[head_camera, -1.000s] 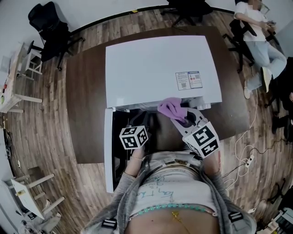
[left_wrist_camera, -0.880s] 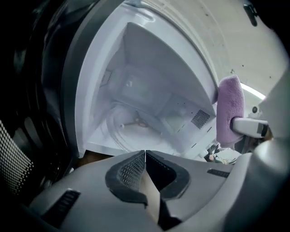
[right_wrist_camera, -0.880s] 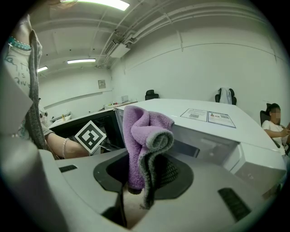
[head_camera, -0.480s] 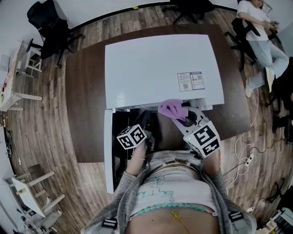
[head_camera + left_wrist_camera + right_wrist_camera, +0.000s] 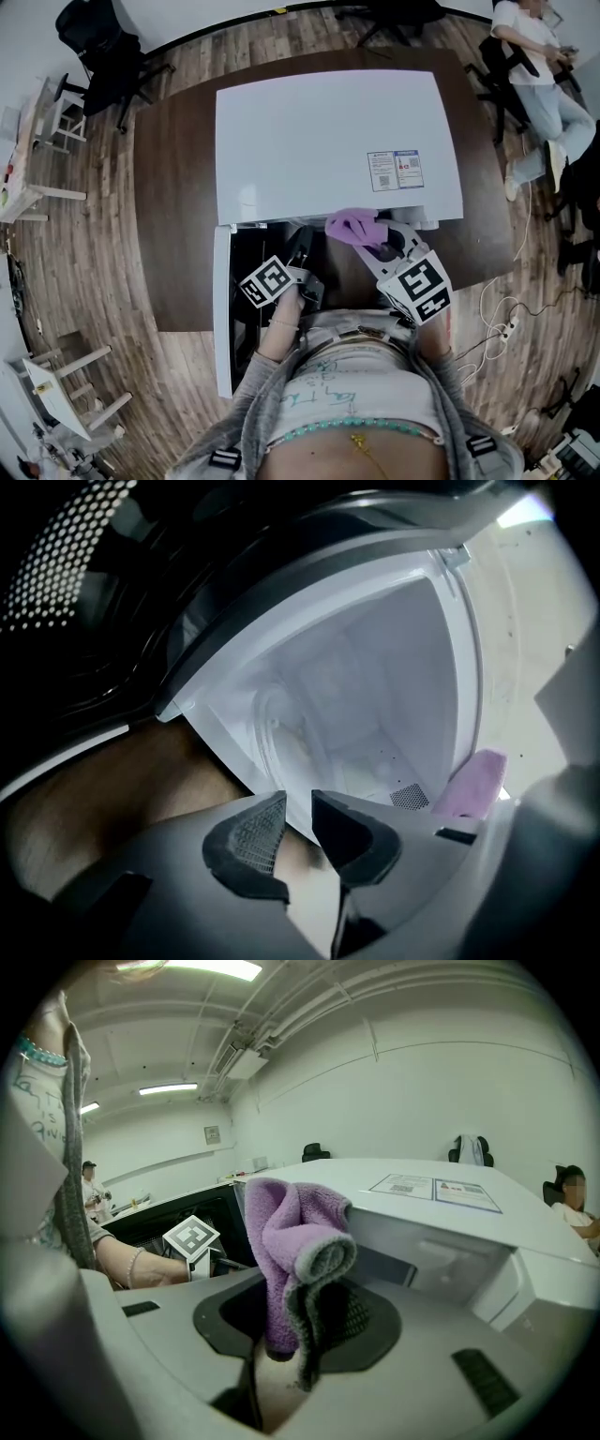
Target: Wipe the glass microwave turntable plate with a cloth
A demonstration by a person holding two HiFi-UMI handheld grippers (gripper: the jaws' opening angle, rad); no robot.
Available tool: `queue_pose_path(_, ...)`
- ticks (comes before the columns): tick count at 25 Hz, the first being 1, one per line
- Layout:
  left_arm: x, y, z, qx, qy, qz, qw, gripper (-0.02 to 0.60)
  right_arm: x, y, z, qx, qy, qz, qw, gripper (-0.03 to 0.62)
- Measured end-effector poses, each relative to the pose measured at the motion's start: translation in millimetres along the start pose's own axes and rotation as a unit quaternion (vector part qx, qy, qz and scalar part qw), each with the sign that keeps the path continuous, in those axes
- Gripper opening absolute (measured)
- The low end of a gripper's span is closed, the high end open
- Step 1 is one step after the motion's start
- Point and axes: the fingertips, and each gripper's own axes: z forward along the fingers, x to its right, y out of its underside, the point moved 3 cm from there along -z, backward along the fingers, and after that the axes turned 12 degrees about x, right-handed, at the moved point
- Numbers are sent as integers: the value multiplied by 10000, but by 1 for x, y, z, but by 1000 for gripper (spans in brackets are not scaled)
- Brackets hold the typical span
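Top-down view of a room w/ a wood-plank floor (image 5: 94, 244). At centre, a dark brown oval wooden counter (image 5: 173, 169) carries a big white box-shaped microwave oven (image 5: 319, 141), w/ a small printed label (image 5: 396, 170) near its right front corner. Its white-framed door w/ a dark window (image 5: 223, 309) stands swung open on the left, toward the person wearing the camera (image 5: 356, 412), whose pale printed top fills the bottom of the view. A second person (image 5: 530, 47) sits at the far right edge, well apart from the counter.

The round clear glass turntable plate (image 5: 277, 731) lies inside the white oven cavity, on its floor. It shows only in the left gripper view, tilted & foreshortened, so just its rim reads clearly.

The left tongs (image 5: 298, 803) hang just in front of the open cavity, above the counter edge. Their jaws have just been opening & now stand a little apart. Nothing is between them; only the counter & the oven's front edge show through the gap.

The right tongs (image 5: 298, 1330) sit at the oven's front edge, right of the opening, jaws clamped on a soft purple microfibre cloth w/ a grey edge (image 5: 286, 1232). The cloth stands up in a bunched fold above the jaws — outside the cavity, apart from the plate.
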Motion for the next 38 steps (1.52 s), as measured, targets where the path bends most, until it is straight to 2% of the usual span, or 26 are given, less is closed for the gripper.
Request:
queue_pose_path(7, -11, 5, 3, 19, -199, -405, 9990, 158, 0, 2, 3, 20, -53, 51, 10000, 126)
queue_pose_path(12, -17, 10, 19, 6, -204, -870, 9960, 166, 1, 3, 4, 22, -87, 79, 9999, 126)
queue_pose_path(18, -15, 13, 35, -44, -157, -1193, 9927, 166, 2, 3, 4, -10, -93, 78, 9999, 126)
queue_pose_path(29, -23, 17, 36, -220, -282, -1367, 9900, 156, 6, 6, 5, -57, -91, 101, 9999, 126)
queue_pose_path(32, -23, 15, 34, -200, -248, -1501, 9882, 127, 6, 6, 7, -69, -80, 93, 9999, 126)
queue_pose_path(35, -20, 14, 31, -209, -117, -1370, 9903, 76, 6, 6, 7, -67, -56, 89, 9999, 126)
queue_pose_path(38, -18, 14, 30, -171, 6, -1382, 9903, 67, 6, 8, 6, -90, -26, 81, 9999, 126)
